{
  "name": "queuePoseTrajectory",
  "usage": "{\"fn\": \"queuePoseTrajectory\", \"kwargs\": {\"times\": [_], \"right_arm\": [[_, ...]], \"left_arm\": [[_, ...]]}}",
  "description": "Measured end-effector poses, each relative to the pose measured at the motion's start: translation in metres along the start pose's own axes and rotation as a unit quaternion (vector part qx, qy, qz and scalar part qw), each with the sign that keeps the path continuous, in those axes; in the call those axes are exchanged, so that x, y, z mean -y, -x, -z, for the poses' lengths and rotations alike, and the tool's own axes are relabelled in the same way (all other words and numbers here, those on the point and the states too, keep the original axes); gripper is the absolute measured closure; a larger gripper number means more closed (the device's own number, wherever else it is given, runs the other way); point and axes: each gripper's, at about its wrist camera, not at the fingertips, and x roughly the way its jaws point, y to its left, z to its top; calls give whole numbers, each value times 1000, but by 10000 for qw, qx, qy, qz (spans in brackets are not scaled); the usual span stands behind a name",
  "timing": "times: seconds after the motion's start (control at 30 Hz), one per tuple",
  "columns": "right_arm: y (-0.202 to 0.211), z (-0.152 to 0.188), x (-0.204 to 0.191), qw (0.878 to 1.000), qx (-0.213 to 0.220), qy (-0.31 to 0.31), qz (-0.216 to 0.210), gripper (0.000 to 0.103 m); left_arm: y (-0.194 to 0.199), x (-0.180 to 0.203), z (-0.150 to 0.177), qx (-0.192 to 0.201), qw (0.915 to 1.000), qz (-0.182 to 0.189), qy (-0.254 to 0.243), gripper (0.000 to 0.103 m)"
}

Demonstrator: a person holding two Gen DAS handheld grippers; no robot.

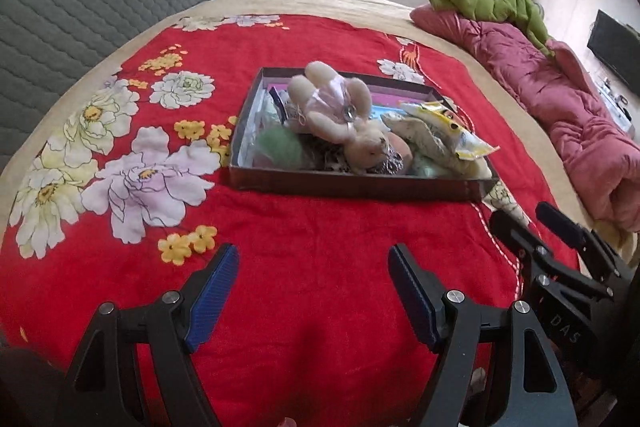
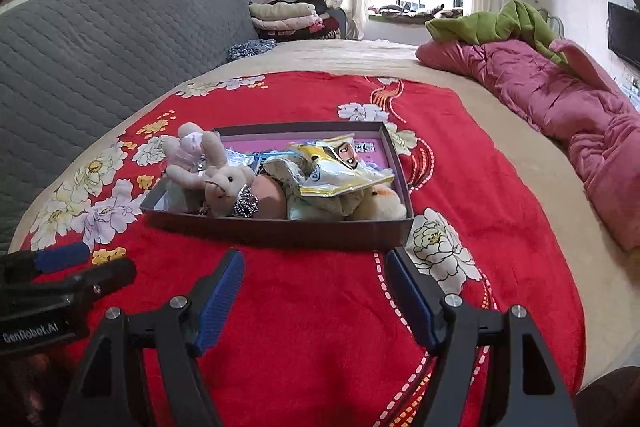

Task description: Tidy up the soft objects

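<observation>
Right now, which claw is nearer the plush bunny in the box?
Left. The left claw faces the bunny at the box's left end; the right claw sits toward the box's other end.

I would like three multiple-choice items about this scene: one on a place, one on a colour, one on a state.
1. Where is the plush rabbit?
A. in the box
B. on the pink quilt
C. on the floor

2. What colour is the blanket under the box?
A. blue
B. red with flowers
C. plain white

3. How do the right gripper jaws stand?
A. shut on a toy
B. open, empty
C. shut, empty

Key: 1 A, it lies on the pile inside the box; 2 B, red shows all around the box; 3 B, only blanket shows between them.
</observation>
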Motion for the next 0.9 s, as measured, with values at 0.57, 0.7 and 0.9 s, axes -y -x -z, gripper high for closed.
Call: {"fn": "queuePoseTrajectory", "kwargs": {"times": [0.57,0.7,0.9], "right_arm": [[2,12,1,9997,-226,-33,-17,30],[0,14,-1,9997,-260,-4,-22,30],[0,16,-5,9995,-285,78,-98,30]], "left_arm": [[0,1,5,-58,9999,-113,9,25],[-3,0,5,-84,9999,-92,22,25],[-6,0,6,-145,9998,-152,13,25]]}}
